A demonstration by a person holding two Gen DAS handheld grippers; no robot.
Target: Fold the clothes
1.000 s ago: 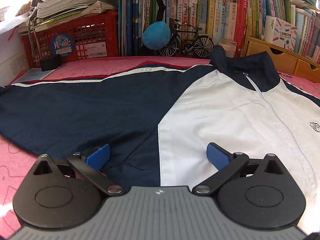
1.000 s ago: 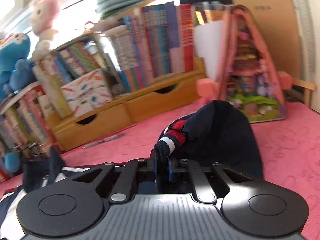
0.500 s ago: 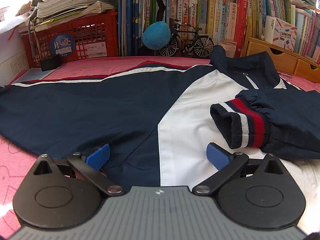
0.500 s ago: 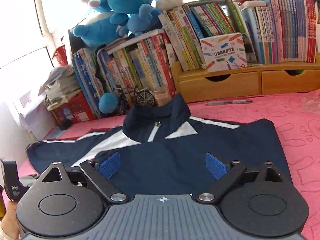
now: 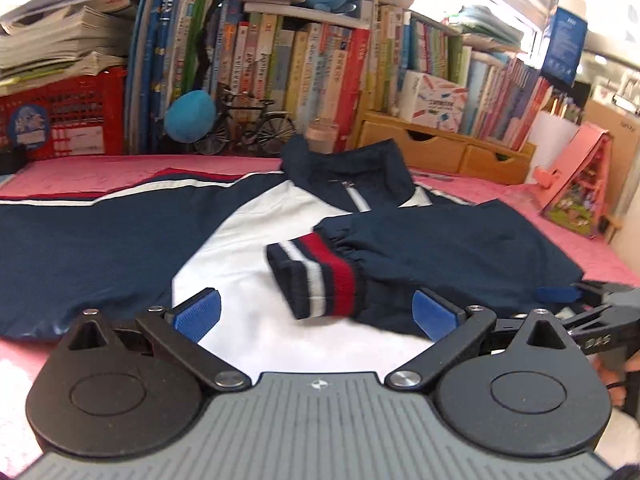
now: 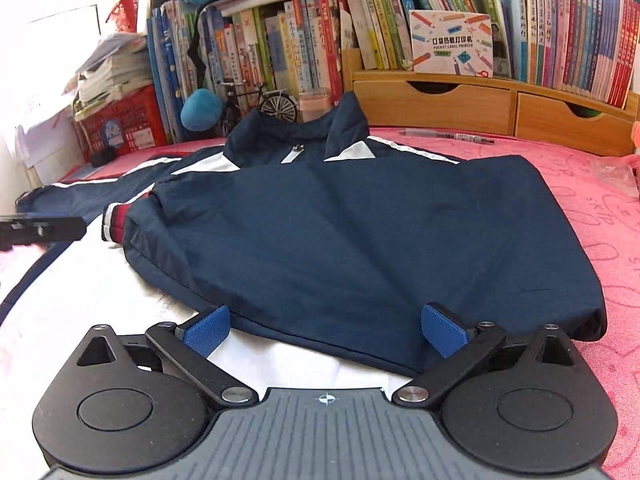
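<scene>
Navy-and-white zip-up track jacket lies front-up on pink patterned counter; one sleeve, striped rib cuff, folded across chest, other sleeve stretched out flat. Left gripper, right gripper: jaws apart, hold nothing. Judgement: outstretched sleeve needs matching fold, gripped near cuff, laid flat. Hidden: far cuff, hem beneath grippers.

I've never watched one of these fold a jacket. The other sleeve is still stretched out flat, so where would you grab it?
I'd pinch the outstretched sleeve near its far end, coming in from the left with the left gripper, which is open and closest. It lies flat and spread, so a low pinch at its edge should lift only that layer. The folded sleeve's striped cuff shows where it could land.
</scene>
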